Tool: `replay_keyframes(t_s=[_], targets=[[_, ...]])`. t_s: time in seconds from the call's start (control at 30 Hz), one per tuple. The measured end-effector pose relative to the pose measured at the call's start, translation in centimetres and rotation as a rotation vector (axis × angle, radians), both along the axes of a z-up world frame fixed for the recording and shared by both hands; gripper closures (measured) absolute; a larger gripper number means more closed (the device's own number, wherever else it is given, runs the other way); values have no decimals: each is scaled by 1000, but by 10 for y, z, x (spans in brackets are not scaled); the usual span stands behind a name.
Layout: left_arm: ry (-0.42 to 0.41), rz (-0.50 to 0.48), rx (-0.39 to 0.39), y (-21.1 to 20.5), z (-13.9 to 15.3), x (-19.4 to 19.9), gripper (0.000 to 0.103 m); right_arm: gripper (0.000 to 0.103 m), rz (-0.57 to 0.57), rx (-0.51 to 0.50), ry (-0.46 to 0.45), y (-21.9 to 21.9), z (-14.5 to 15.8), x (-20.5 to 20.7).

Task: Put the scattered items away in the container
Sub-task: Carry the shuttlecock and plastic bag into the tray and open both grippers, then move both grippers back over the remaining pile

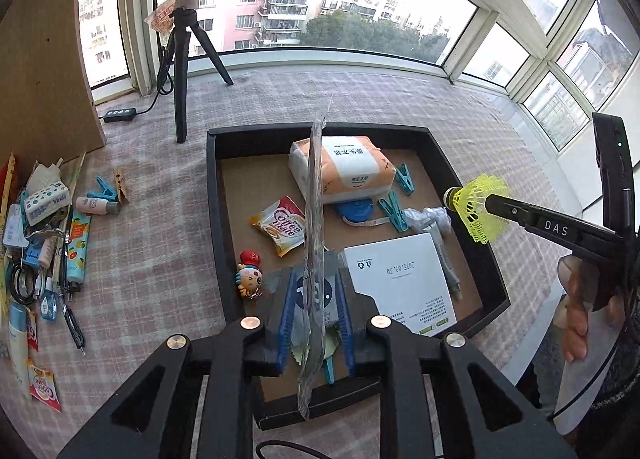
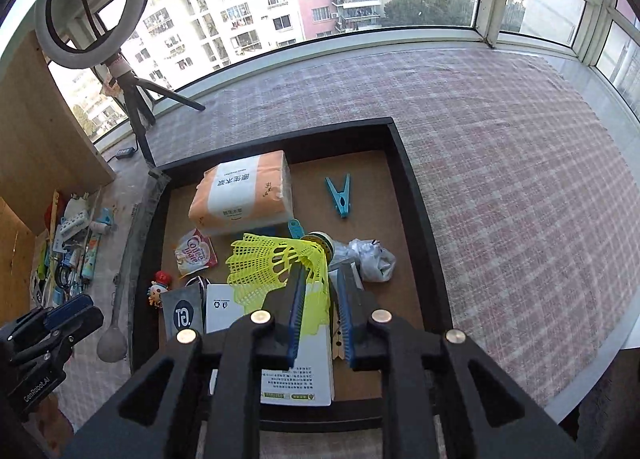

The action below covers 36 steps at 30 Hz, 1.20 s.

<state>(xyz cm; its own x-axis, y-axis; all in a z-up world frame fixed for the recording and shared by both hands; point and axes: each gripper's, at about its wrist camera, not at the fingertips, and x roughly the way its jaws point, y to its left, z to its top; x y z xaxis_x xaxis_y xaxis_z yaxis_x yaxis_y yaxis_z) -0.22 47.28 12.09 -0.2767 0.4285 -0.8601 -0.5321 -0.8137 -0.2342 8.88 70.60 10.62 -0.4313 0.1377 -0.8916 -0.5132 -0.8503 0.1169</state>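
Observation:
My left gripper (image 1: 316,279) is open over the near part of the black tray (image 1: 212,219). A long clear packet (image 1: 314,219) stands edge-on between its blue pads, and neither pad presses on it. In the right wrist view this packet (image 2: 132,239) shows a spoon inside and runs along the tray's (image 2: 412,199) left rim. My right gripper (image 2: 320,279) is open above the tray. A yellow shuttlecock (image 2: 272,267) rests against its left pad with a gap to the right pad. The left wrist view shows the shuttlecock (image 1: 480,211) at the tip of the right gripper (image 1: 492,203).
The tray holds a tissue pack (image 1: 344,167), a Coffee mate sachet (image 1: 280,225), a white box (image 1: 400,279), blue pegs (image 1: 404,179), a small doll (image 1: 248,275) and crumpled plastic (image 1: 428,217). Several small items (image 1: 48,227) are scattered at the left. A tripod (image 1: 180,71) stands behind.

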Motion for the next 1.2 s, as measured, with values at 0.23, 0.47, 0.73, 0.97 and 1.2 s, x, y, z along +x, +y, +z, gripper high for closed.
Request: replay_keyframes(t_s=[0.23, 0.47, 0.73, 0.97, 1.2], targets=[[49, 25, -1, -13, 8, 3, 49, 55, 46, 39, 18, -18, 3, -8], [49, 110, -5, -55, 8, -11, 49, 55, 130, 53, 57, -51, 9, -31], [55, 235, -41, -135, 1, -25, 49, 55, 309, 55, 73, -120, 6, -68], [55, 427, -76, -240, -12, -23, 49, 55, 546, -21, 67, -212, -1, -109], [74, 501, -210, -321, -39, -19, 49, 55, 743, -94, 14, -317, -14, -151]])
